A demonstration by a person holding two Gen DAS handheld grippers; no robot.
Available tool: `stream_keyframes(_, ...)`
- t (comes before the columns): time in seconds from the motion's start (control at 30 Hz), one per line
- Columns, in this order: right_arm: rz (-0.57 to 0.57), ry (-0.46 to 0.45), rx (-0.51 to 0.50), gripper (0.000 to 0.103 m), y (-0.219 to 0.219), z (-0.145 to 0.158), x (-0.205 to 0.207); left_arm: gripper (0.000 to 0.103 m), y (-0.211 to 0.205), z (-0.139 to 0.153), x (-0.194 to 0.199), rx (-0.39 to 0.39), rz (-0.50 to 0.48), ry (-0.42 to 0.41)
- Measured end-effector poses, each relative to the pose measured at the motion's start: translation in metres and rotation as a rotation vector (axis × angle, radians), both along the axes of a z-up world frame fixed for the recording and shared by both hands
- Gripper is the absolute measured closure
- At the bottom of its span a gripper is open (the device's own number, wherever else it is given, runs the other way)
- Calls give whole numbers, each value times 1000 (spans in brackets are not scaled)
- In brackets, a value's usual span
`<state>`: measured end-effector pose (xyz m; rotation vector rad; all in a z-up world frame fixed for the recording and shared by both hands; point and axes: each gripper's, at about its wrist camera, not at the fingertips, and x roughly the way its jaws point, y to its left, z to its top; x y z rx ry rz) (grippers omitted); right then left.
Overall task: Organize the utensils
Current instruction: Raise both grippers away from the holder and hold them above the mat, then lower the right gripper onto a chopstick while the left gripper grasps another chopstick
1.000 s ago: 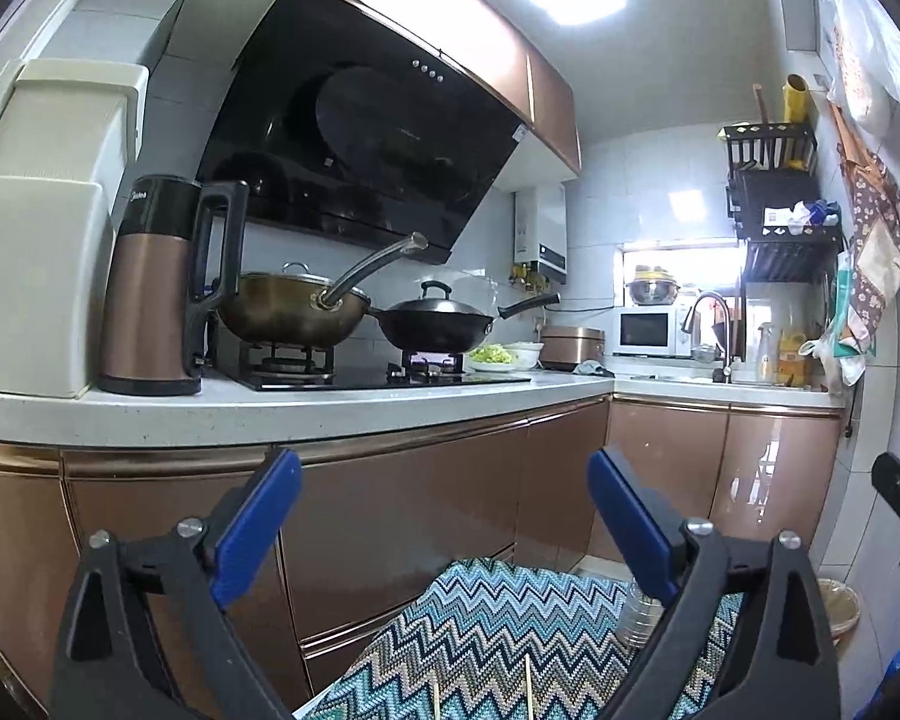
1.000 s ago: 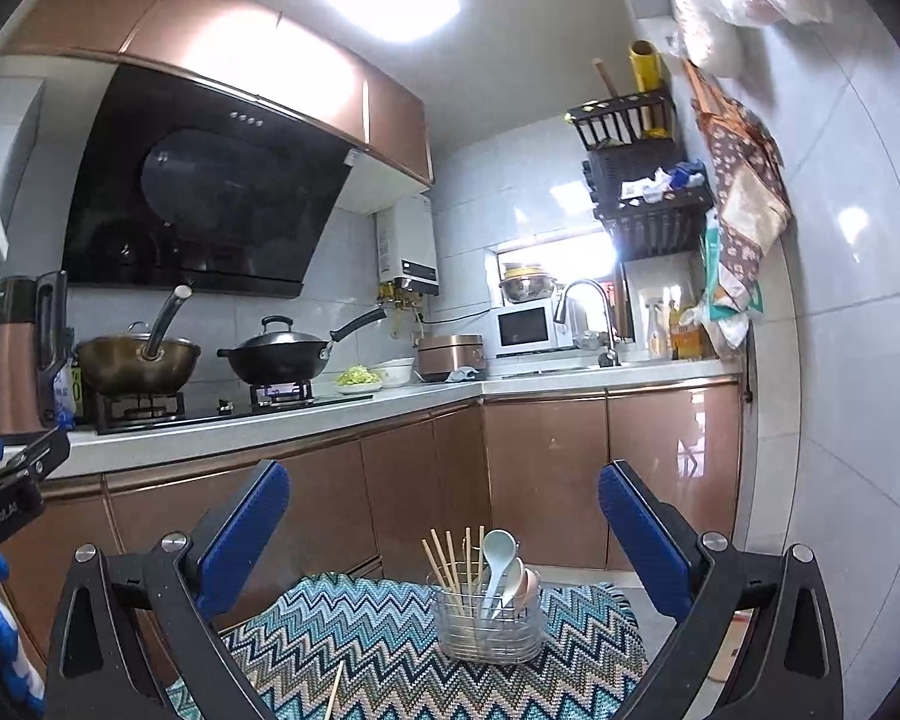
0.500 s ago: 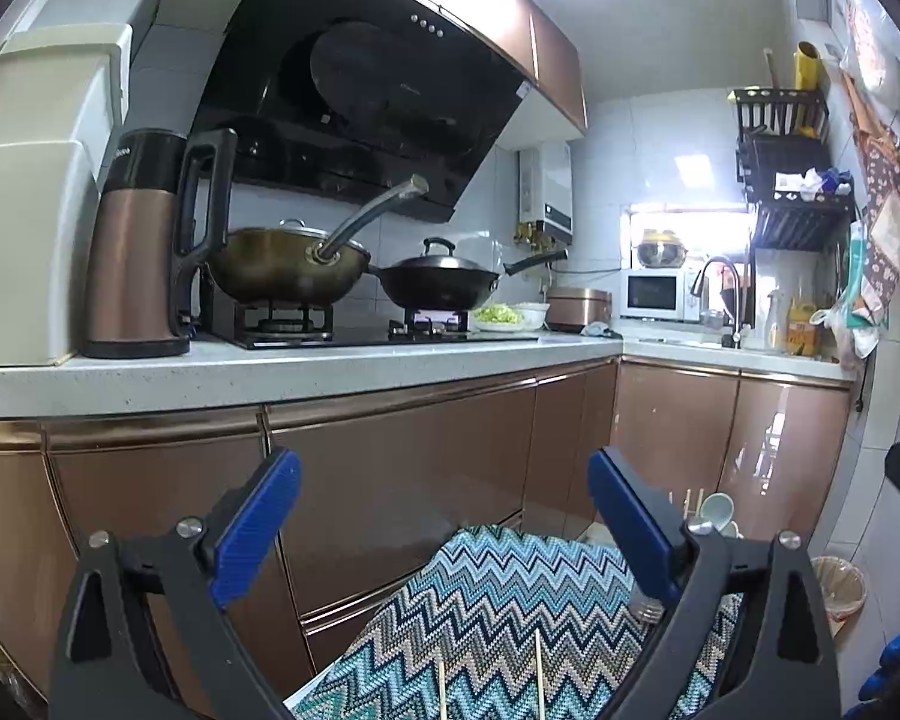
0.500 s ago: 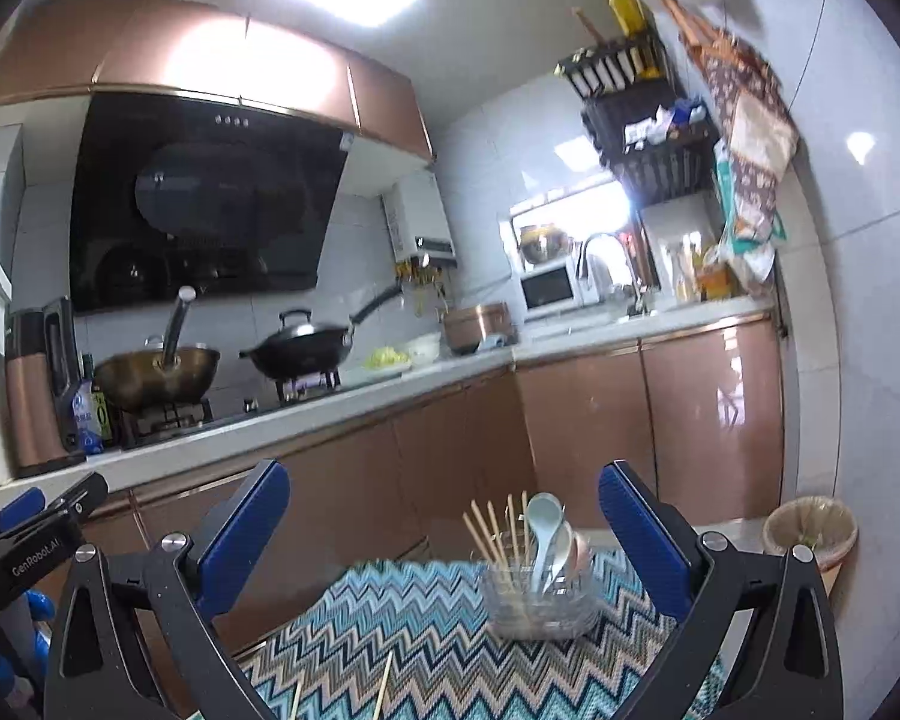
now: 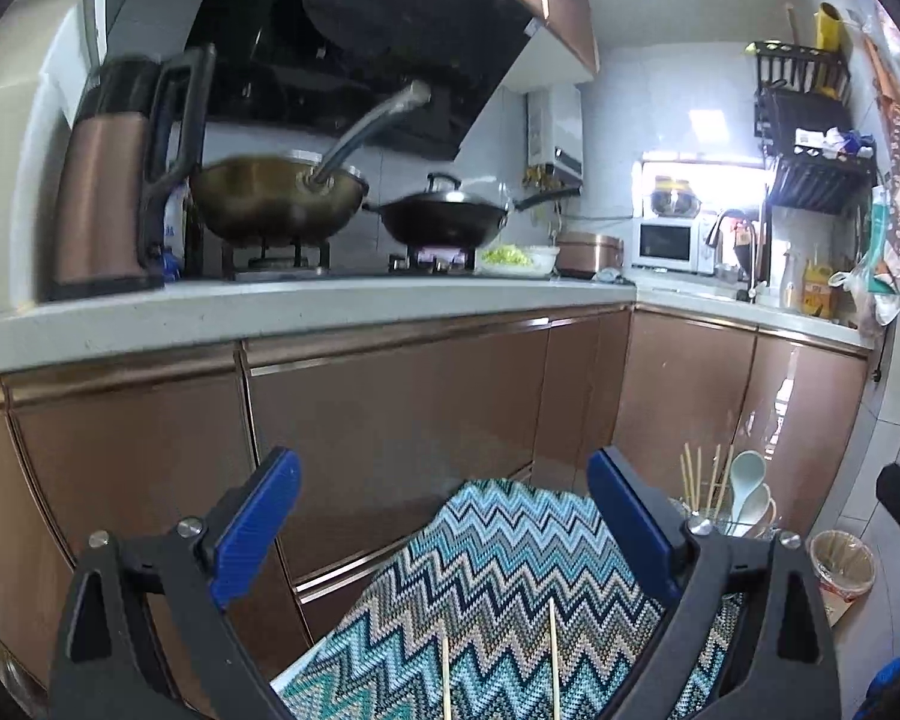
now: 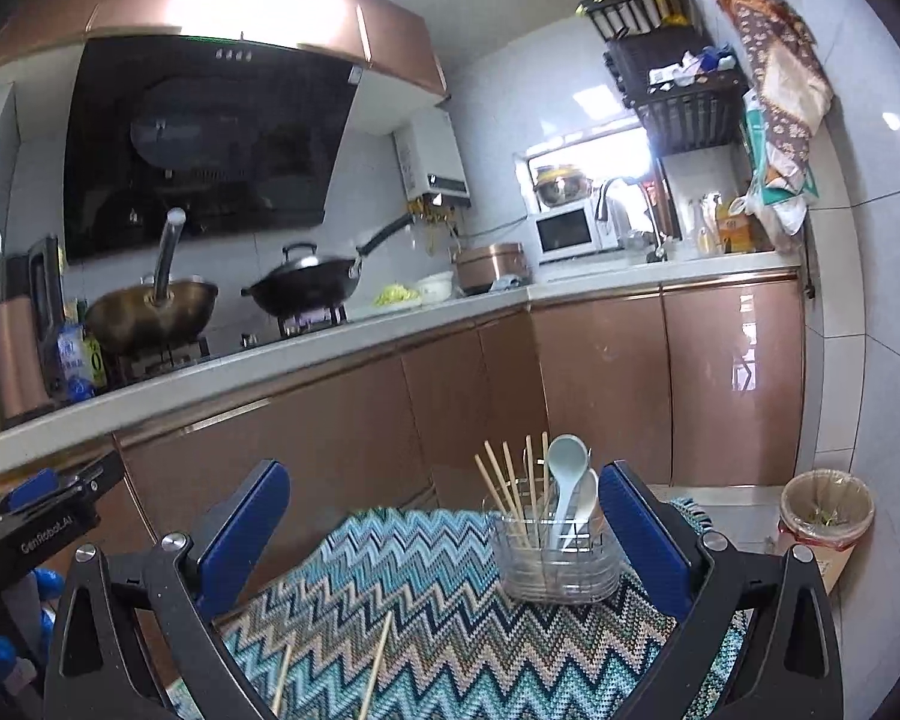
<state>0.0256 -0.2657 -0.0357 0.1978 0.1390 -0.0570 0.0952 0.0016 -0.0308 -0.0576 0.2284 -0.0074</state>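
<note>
A: Two thin wooden chopsticks (image 6: 330, 666) lie loose on the near zigzag-patterned cloth (image 6: 438, 588); far right stands the clear ribbed utensil holder (image 6: 555, 564).

B: I read left gripper (image 5: 444, 531) and right gripper (image 6: 441, 531) both spread wide, empty.

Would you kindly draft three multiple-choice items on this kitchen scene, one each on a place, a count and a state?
1. Where does the clear utensil holder stand?
A. on the zigzag mat
B. on the counter
C. in the sink

2. How many loose chopsticks lie on the mat, outside the holder?
A. none
B. two
C. five

3. How do the jaws of the left gripper and right gripper stand?
A. both shut on a spoon
B. one open, one shut
C. both open and empty

Answers:
1 A, the holder's base sits on the mat's far right part.
2 B, two sticks show near the bottom edge in both views.
3 C, the blue fingers stand wide apart with nothing between them.
</note>
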Motion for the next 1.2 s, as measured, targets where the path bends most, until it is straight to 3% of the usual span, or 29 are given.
stream_keyframes(0.13,22,96,-53,0,8,-9,24,6,13,-17,32,-52,-28,114)
stream_keyframes(0.4,193,400,-112,0,29,-50,106,7,52,-96,121,-306,-194,558)
stream_keyframes(0.53,306,572,-63,16,33,-82,155,8,50,-141,149,-367,-289,756)
stream_keyframes(0.77,436,789,9,46,50,-131,218,35,42,-189,180,-336,-296,933)
stream_keyframes(0.97,501,891,23,71,67,-156,254,57,35,-217,204,-314,-297,1033)
stream_keyframes(1.2,535,977,67,84,75,-180,285,79,27,-233,216,-291,-303,1087)
